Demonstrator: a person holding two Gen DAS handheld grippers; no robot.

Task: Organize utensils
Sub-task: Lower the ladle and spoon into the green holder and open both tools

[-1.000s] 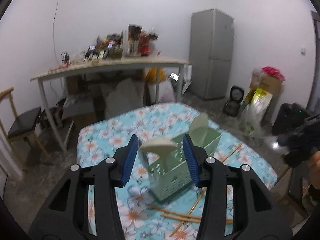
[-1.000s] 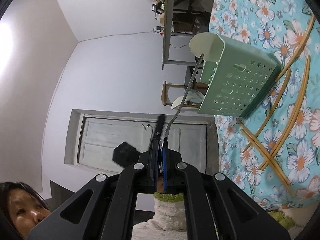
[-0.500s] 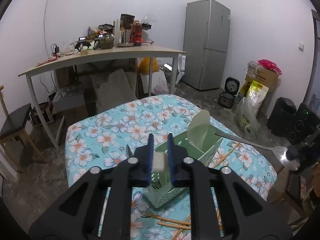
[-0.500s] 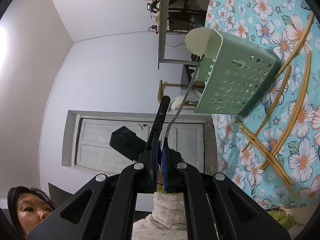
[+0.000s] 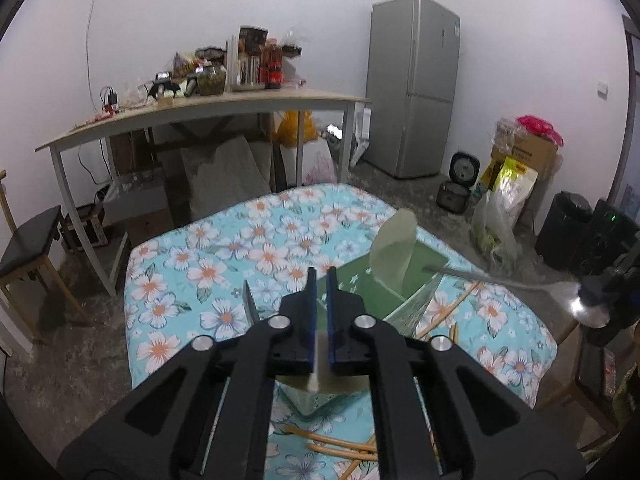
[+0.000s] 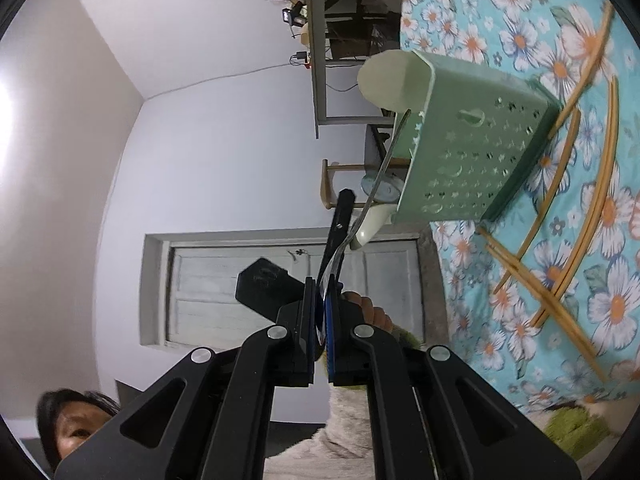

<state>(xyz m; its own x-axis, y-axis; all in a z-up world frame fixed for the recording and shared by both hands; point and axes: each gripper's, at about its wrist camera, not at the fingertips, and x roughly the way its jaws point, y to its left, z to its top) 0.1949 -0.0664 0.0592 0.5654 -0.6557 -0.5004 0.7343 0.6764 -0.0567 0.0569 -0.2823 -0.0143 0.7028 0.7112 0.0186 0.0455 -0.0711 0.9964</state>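
A green perforated utensil caddy point(image 5: 404, 276) with cream end tabs stands on the floral tablecloth point(image 5: 240, 248). My left gripper point(image 5: 319, 280) is clamped on the caddy's near cream tab point(image 5: 316, 364); its jaws are easing open a little with the tab still between the pads. My right gripper point(image 6: 322, 284) is shut on the bowl of a metal spoon point(image 6: 380, 172). The spoon's handle tip point(image 5: 430, 269) sits at the caddy's point(image 6: 472, 148) open mouth. Several wooden chopsticks point(image 6: 560, 168) lie on the cloth beside the caddy.
A long cluttered work table point(image 5: 200, 108) and a grey fridge point(image 5: 414, 84) stand behind the floral table. A dark stool point(image 5: 28, 240) is at the left, bags and boxes point(image 5: 516, 168) at the right. A person's fingers point(image 6: 372, 308) show by my right gripper.
My left gripper went from open around the caddy's near tab to shut on it and sank slightly. The spoon's handle came across to the caddy's opening.
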